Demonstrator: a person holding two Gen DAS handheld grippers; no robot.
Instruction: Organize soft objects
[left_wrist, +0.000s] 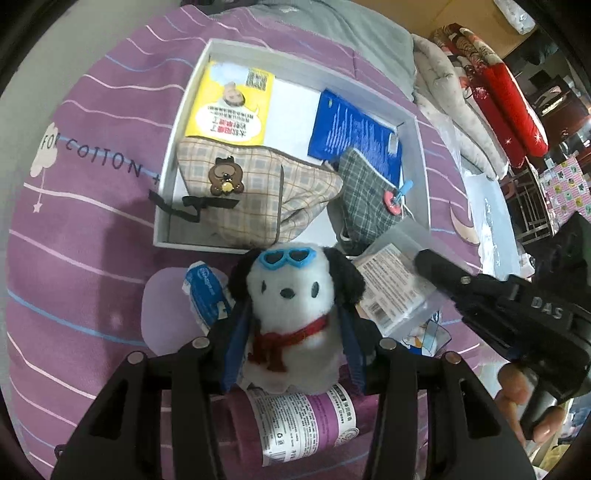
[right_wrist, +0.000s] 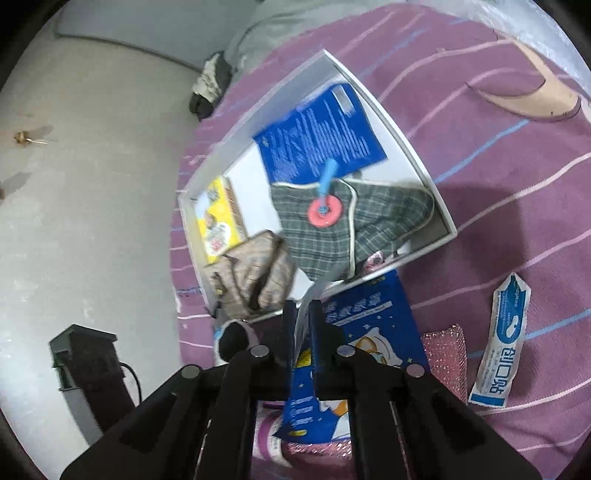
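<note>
A white plush dog (left_wrist: 291, 291) with black ears, blue heart sunglasses and a red scarf sits upright between the blue pads of my left gripper (left_wrist: 291, 314), which is shut on its body. Its black ear (right_wrist: 232, 338) shows at the left of the right wrist view. My right gripper (right_wrist: 303, 310) has its fingers nearly together, pinching the thin edge of a clear packet with a blue cartoon card (right_wrist: 362, 332). From the left wrist view, that right gripper (left_wrist: 424, 260) reaches over the packet's labelled side (left_wrist: 391, 291), a hand behind it.
A white box (left_wrist: 166, 177) on the purple bedcover (left_wrist: 74, 258) holds a beige plaid pouch (left_wrist: 258, 192), a green plaid pouch (left_wrist: 365, 195), a blue packet (left_wrist: 347, 133) and a yellow leaflet (left_wrist: 229, 107). A plaster packet (right_wrist: 502, 339) and pink glitter pouch (right_wrist: 445, 350) lie nearby.
</note>
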